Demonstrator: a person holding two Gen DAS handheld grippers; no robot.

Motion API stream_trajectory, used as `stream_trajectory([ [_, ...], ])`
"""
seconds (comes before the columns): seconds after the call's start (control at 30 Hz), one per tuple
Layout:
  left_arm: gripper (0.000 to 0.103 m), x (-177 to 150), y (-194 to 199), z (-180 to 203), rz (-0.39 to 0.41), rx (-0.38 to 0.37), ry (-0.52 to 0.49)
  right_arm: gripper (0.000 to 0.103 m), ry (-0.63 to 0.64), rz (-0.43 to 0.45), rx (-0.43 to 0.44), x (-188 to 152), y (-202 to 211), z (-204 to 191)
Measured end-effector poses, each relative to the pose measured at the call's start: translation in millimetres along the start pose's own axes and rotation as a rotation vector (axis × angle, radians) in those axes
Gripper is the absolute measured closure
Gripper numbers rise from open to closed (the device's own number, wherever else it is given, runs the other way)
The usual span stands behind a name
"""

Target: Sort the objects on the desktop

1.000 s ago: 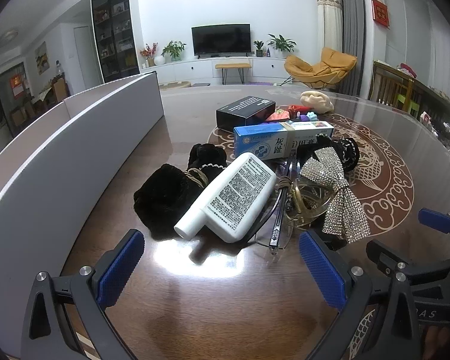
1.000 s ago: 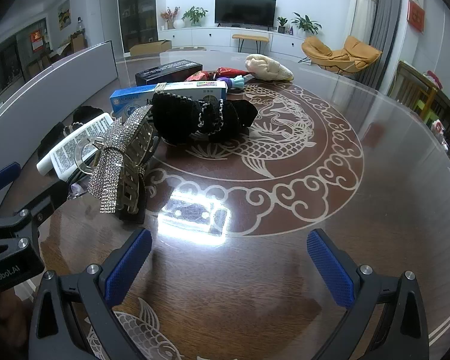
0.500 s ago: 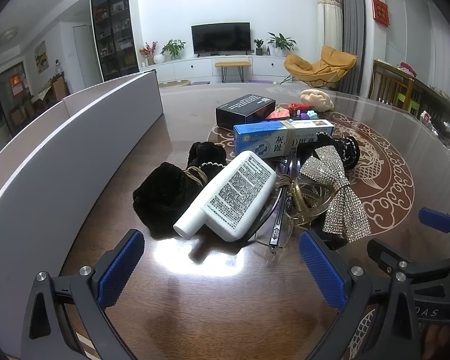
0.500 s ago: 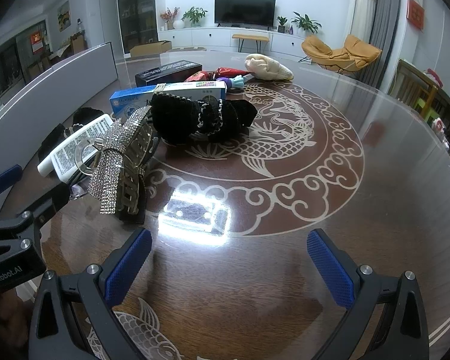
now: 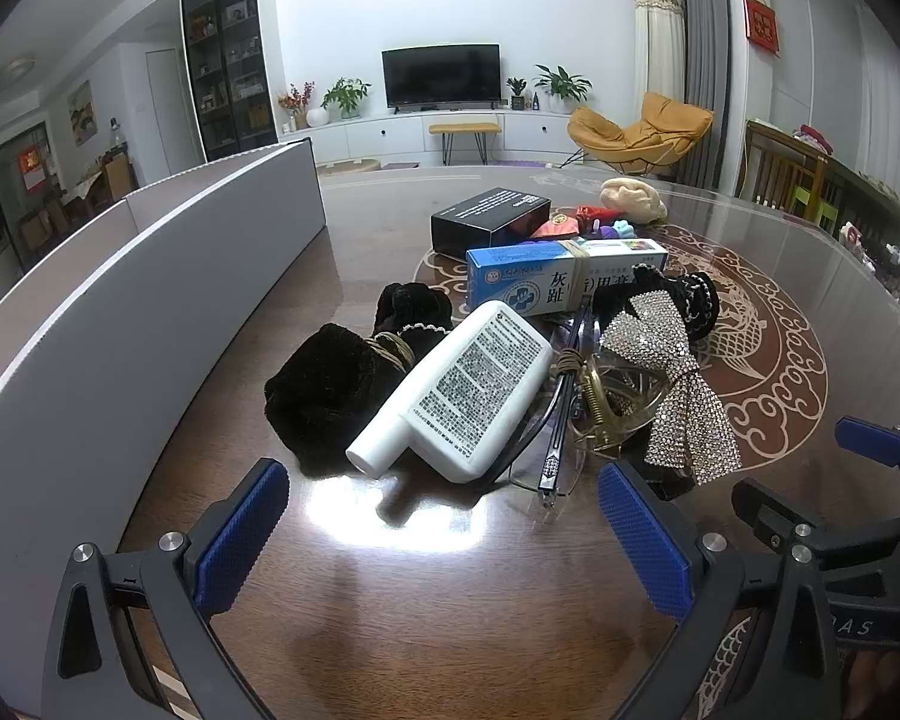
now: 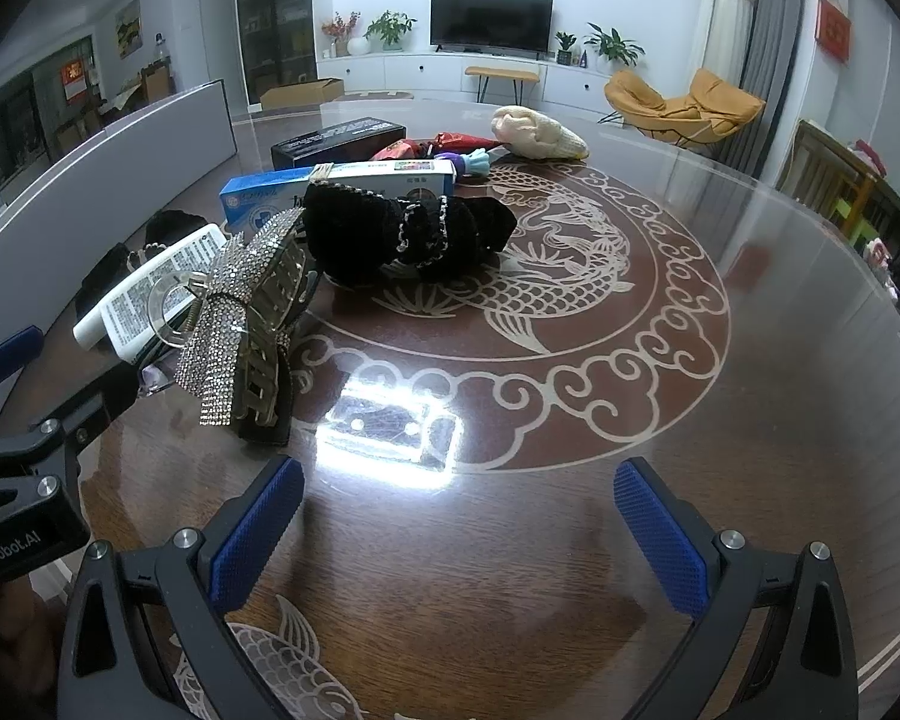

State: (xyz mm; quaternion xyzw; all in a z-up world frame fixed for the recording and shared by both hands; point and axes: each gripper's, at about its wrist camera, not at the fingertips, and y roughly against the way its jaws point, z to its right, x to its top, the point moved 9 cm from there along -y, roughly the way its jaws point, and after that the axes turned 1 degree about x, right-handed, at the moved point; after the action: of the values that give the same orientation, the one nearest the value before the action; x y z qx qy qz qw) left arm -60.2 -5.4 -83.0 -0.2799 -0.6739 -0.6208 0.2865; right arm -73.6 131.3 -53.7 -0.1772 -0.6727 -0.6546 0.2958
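The left gripper [image 5: 444,531] hangs low over the brown worktop [image 5: 390,630]. Its jaws are wide open and hold nothing. The right gripper [image 6: 459,531] is beside it, also wide open with nothing in it.

A pile of small things sits just in front of the left gripper. A white bottle [image 5: 462,390] lies on its side with its cap toward the gripper. It leans on a fuzzy black scrunchie [image 5: 330,384]. On the other side of the bottle lie thin glasses [image 5: 558,420] and a clear hair claw [image 5: 618,396]. A sparkly silver bow [image 5: 672,378] lies over the claw.

Behind them is a blue and white box [image 5: 564,279], and behind that a black box [image 5: 489,219]. A black bow clip [image 6: 408,231] with a little chain lies against the blue and white box. Some small red and purple toys [image 6: 444,150] sit near a cream soft thing [image 6: 537,132] at the far end.

A long grey board [image 5: 120,312] stands up along the left side of the worktop.
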Motion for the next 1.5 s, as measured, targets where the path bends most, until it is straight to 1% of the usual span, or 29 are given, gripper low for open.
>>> stream_trajectory([
  [1.5, 0.000, -2.6, 1.1, -0.5, -0.009, 0.005, -0.005, 0.000, -0.002, -0.026, 0.023, -3.1, -4.8, -1.5],
])
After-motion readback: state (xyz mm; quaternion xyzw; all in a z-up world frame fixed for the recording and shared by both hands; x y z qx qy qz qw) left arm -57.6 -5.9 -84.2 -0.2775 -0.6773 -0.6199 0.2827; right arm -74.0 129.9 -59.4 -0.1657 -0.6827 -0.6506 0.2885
